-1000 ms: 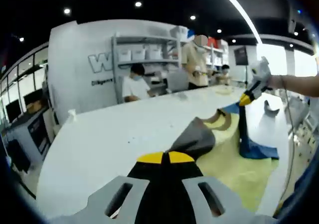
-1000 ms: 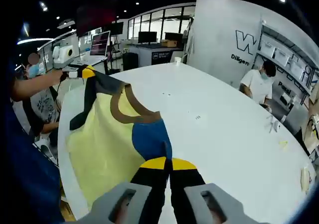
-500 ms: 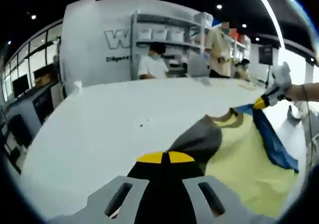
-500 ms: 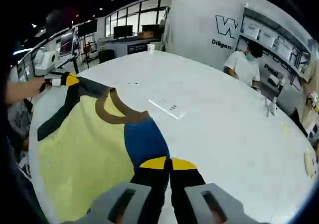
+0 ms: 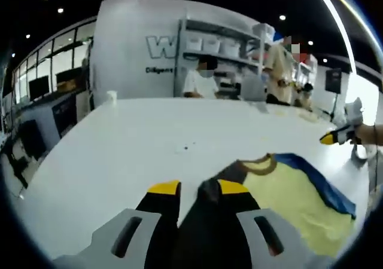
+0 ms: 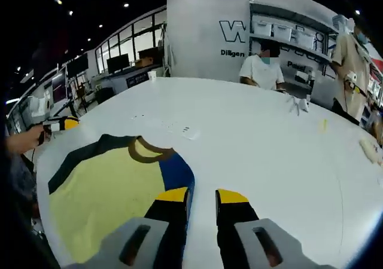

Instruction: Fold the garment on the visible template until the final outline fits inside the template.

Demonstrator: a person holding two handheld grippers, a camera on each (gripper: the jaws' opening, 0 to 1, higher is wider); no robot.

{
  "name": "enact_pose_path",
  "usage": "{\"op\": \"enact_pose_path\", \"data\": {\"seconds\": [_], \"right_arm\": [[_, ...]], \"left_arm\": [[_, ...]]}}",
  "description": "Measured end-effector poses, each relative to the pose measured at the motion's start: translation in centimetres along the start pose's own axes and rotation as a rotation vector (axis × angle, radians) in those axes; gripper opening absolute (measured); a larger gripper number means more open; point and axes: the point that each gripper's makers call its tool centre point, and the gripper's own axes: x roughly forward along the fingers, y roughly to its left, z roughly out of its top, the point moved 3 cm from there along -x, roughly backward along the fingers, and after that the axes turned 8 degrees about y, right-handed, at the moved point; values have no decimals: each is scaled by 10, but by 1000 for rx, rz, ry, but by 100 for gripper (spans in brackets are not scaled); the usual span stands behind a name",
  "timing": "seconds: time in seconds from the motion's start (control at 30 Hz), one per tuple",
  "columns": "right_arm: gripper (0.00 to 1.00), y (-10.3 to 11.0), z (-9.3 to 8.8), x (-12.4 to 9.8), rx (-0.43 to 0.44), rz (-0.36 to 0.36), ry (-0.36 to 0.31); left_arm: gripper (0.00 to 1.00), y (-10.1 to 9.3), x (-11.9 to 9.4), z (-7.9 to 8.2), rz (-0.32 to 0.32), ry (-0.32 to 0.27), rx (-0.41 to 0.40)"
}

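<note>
The garment point(image 6: 108, 185) lies flat on the white table point(image 6: 269, 161). It has a yellow body, a brown collar point(image 6: 146, 152), a grey shoulder and a blue shoulder point(image 6: 178, 172). My right gripper point(image 6: 202, 194) is open, and the blue shoulder lies just left of its left jaw. My left gripper point(image 5: 198, 188) is open too, with the grey shoulder point(image 5: 210, 191) showing in the gap between its jaws. In the left gripper view the garment point(image 5: 287, 197) spreads to the right, and the right gripper point(image 5: 335, 138) hovers beyond its blue edge. The left gripper point(image 6: 63, 124) shows at the far left of the right gripper view.
A flat white item point(image 6: 175, 127) lies on the table beyond the collar. Small objects point(image 6: 297, 104) sit near the far edge. A seated person point(image 6: 263, 72) and a standing person point(image 6: 350, 48) are behind the table, in front of shelves.
Both grippers have opened and let go of the shoulders. The garment, held up a second ago, now lies spread flat on the table.
</note>
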Motion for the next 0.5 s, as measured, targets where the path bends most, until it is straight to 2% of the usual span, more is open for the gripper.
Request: {"op": "enact_pose_path", "data": {"seconds": [0.07,0.1,0.13,0.27,0.33,0.37,0.5], "right_arm": [[13,-2,-6,-6,3,0,-8],[13,5,-18,-18,10,-5,-11],[13,5,-21,-21,12,-7,-12],[14,12,-52,-46,4,-15,-14],[14,12,-72,-57,0,-8,-2],[14,18,-77,-62,0,-10,2],[14,27,-123,-81,-24,-1,41]], "left_arm": [[25,-4,-13,-10,8,-1,24],[25,-5,-25,-20,9,2,27],[25,-6,-28,-24,10,2,29],[23,-7,-54,-48,31,-1,34],[23,-6,-67,-65,40,12,39],[25,-6,-70,-68,41,13,36],[26,-8,-100,-91,55,19,6]]}}
